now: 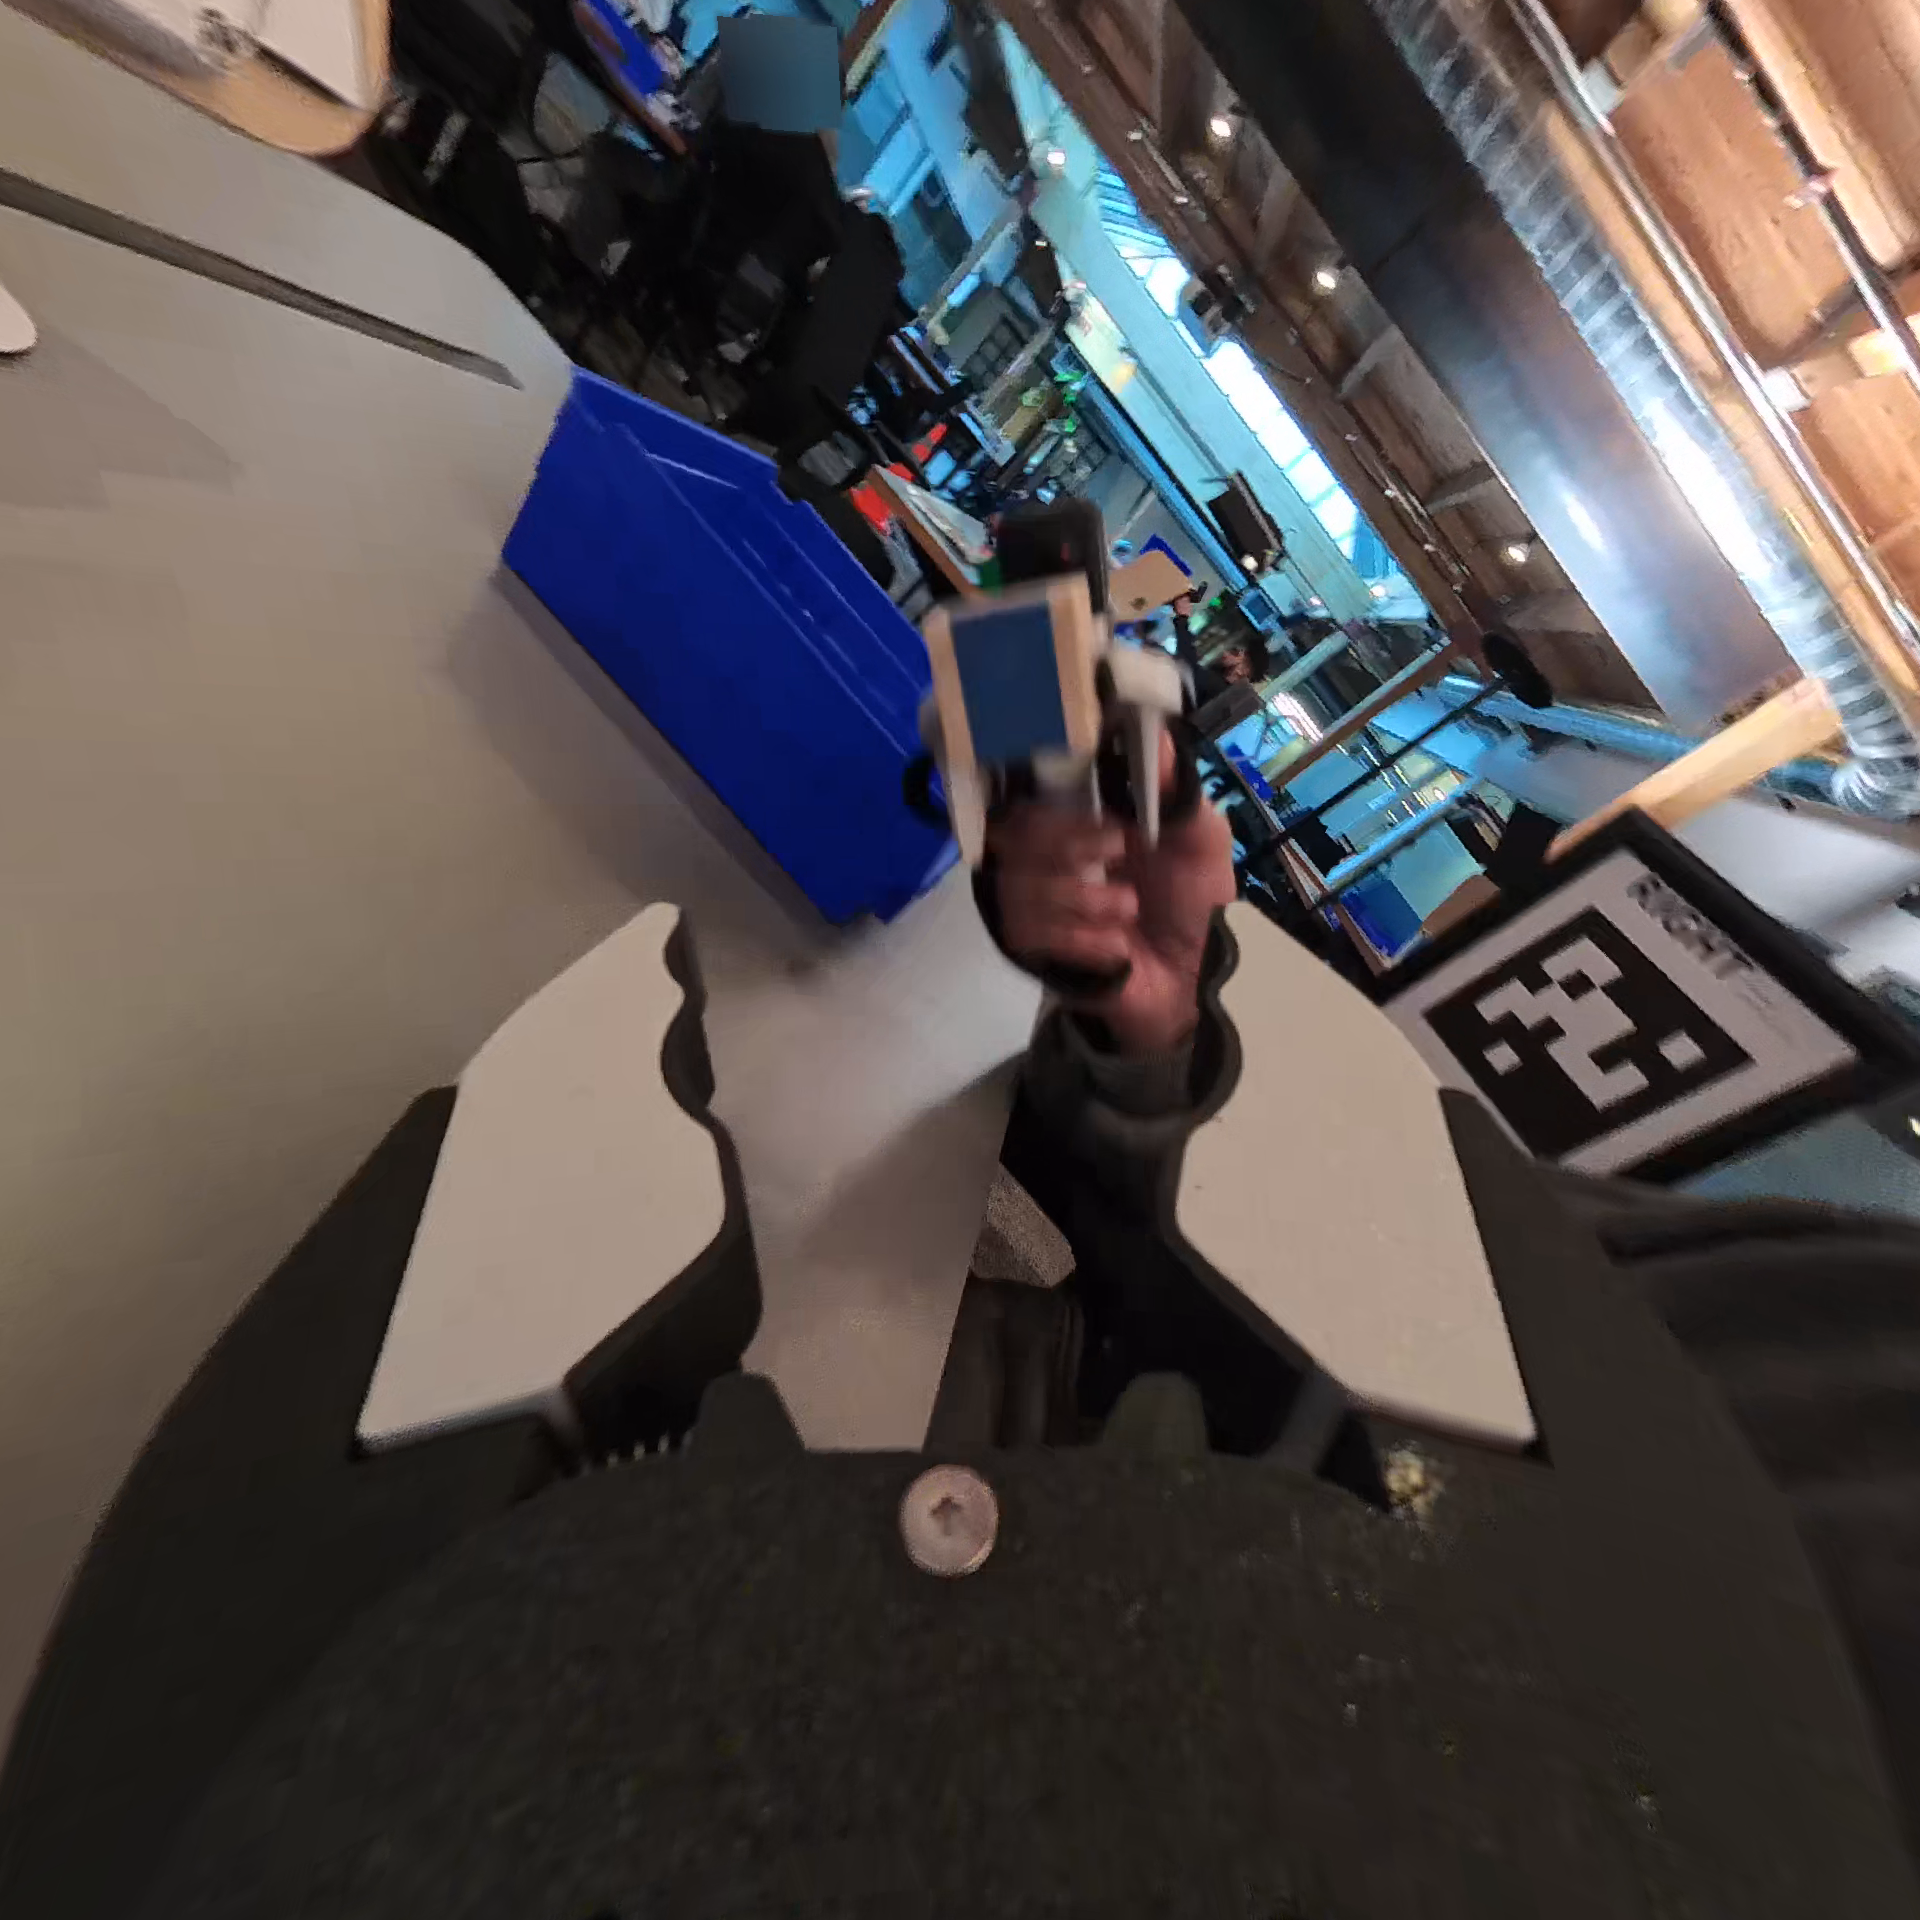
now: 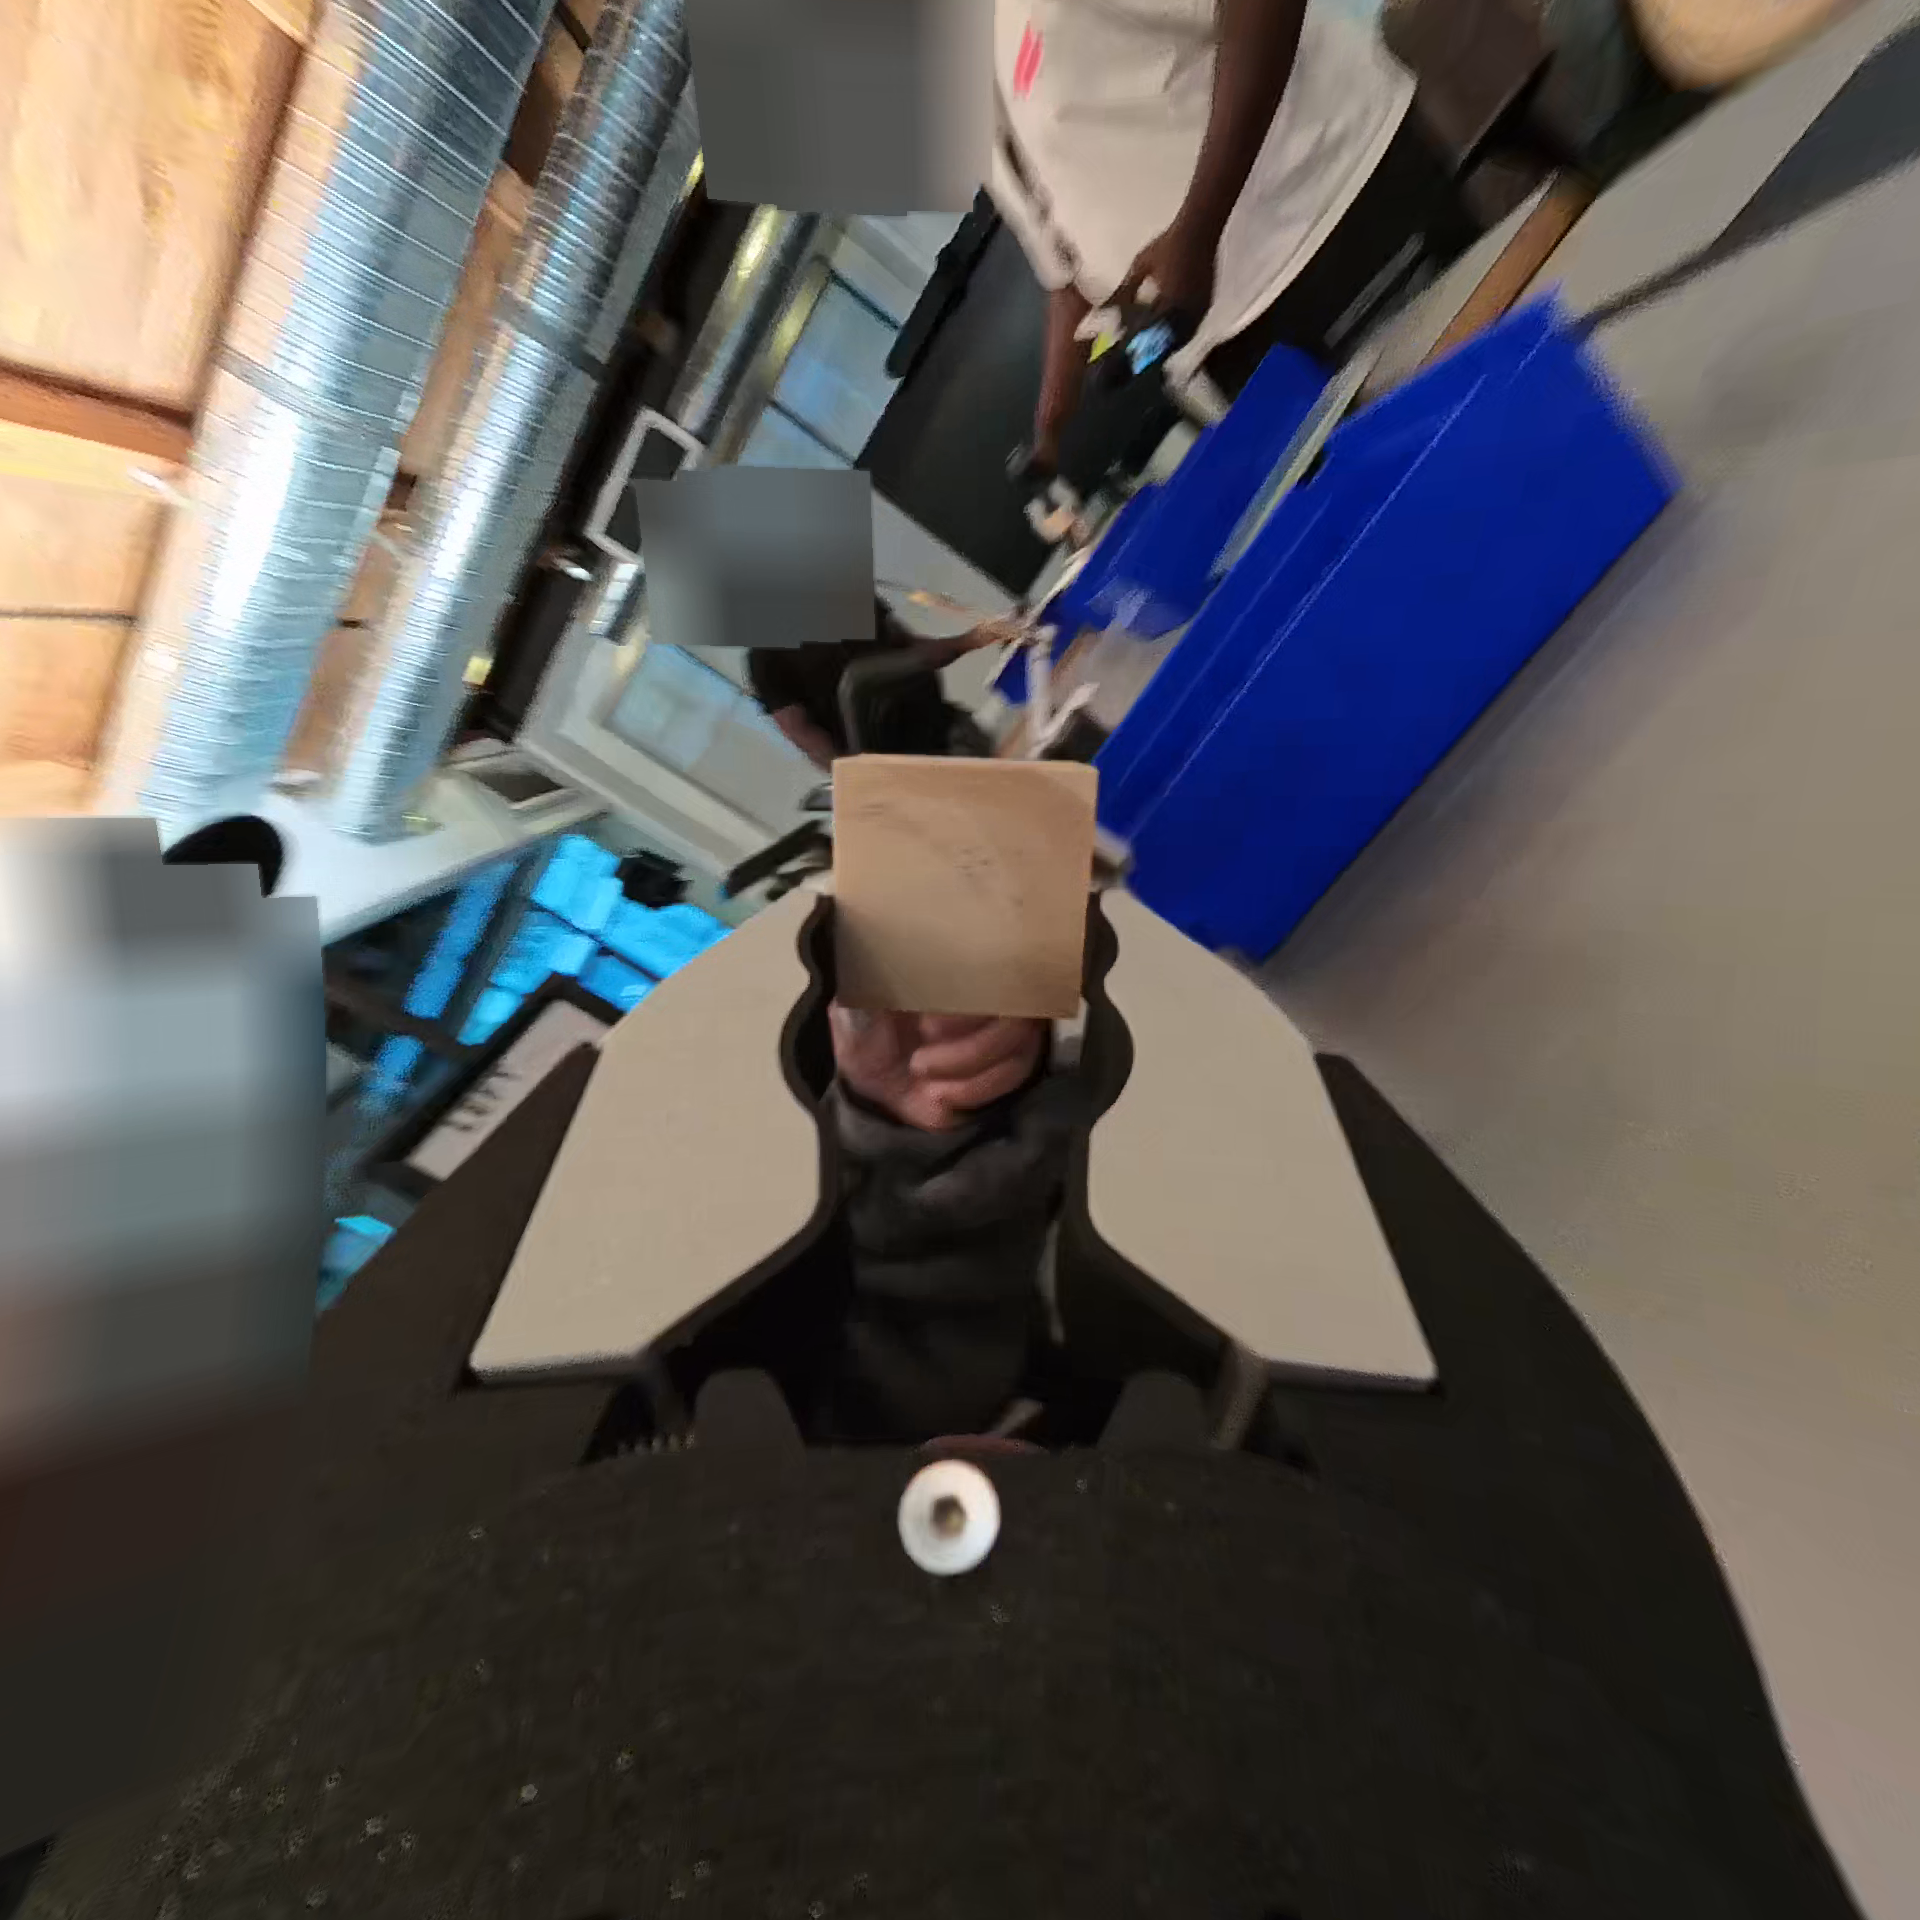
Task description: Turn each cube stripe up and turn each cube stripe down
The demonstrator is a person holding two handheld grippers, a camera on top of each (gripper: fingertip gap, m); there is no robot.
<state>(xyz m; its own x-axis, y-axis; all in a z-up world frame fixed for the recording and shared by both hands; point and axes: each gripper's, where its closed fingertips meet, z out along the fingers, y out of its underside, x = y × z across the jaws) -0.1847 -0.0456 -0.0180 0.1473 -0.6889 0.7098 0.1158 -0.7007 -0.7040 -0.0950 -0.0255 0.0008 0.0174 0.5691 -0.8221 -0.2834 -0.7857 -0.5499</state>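
My right gripper [image 2: 961, 920] is shut on a plain wooden cube [image 2: 961, 883] and holds it in the air above the grey table [image 2: 1662, 935]. Only a bare wood face shows in the right wrist view. In the left wrist view the same cube [image 1: 1013, 686] shows a wide blue stripe between pale wood edges, facing my left gripper, with the person's hand [image 1: 1091, 935] below it. My left gripper [image 1: 951, 935] is open and empty, raised and pointing at the cube from a short distance. Both views are steeply tilted and blurred.
A blue plastic bin [image 1: 717, 665] stands on the table [image 1: 260, 727] behind the cube; it also shows in the right wrist view [image 2: 1382, 665]. A black-and-white marker board [image 1: 1590, 1029] is at the right. A person in a pale shirt [image 2: 1174, 156] stands beyond the table.
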